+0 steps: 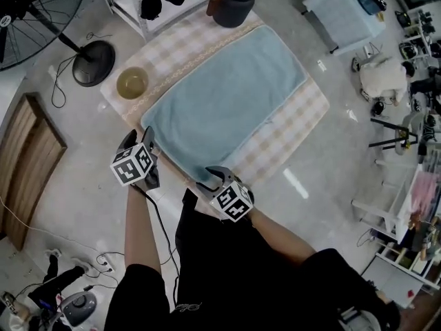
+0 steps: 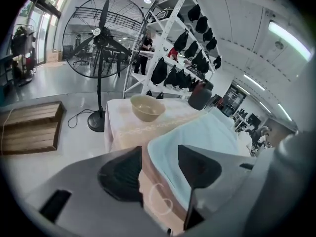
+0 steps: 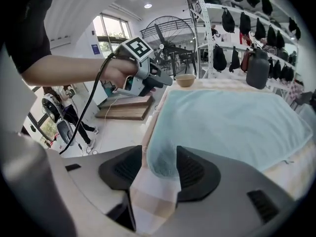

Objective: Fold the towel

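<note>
1. The towel lies spread flat in a single layer on the checked tablecloth. From your head view its length runs from 7 o'clock up toward 1 o'clock. No fold shows anywhere, so the whole task is ahead of you.
2. Your left gripper sits at the towel's near corner, at about 8 o'clock from the towel's middle. In the left gripper view its jaws stand apart, with the towel's edge and some tablecloth between them, and nothing is pinched.
3. Your right gripper is at the other near corner, at about 6 o'clock. In the right gripper view the towel's corner hangs in the gap between the pads. The jaws are released and not yet clamped on it.
4. What is left, as I judge it, is to close both grippers on their corners, then lift and carry them toward the far edge at 1 o'clock.
5. Mind the bowl at 10 o'clock and the dark jug at 12 o'clock, which touches the towel's far edge.
</note>
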